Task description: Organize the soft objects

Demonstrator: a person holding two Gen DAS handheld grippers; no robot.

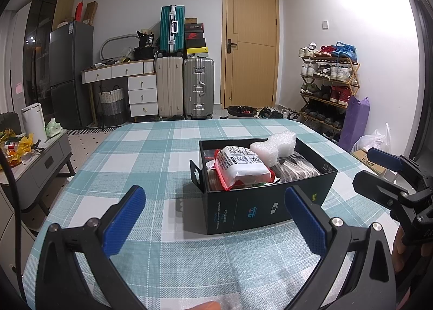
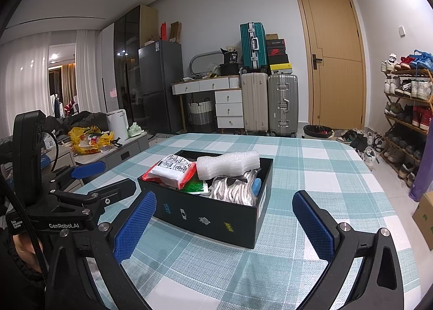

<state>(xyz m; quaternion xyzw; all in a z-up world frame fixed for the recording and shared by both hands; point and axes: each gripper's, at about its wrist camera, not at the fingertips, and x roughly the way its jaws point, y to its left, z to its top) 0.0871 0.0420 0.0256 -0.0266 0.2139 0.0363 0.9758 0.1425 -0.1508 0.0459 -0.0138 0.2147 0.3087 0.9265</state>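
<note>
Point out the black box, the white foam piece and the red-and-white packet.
black box [image 2: 213, 222], right wrist view, on its near outer wall.
white foam piece [image 2: 227, 165], right wrist view, on its middle.
red-and-white packet [image 1: 242, 163], left wrist view, on its white top face.

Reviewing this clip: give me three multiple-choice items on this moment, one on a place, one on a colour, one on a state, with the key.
1. Where does the bubble wrap roll lie?
A. on top of the black box's contents
B. on the tablecloth
C. in a claw

2. What colour are the pads of the left claw?
A. red
B. blue
C. grey

3. How does the right claw stand?
A. shut on the roll
B. shut, empty
C. open, empty

Key: A, it rests across the packets in the black box; B, the pads are blue; C, its pads stand wide apart with nothing between them.
</note>
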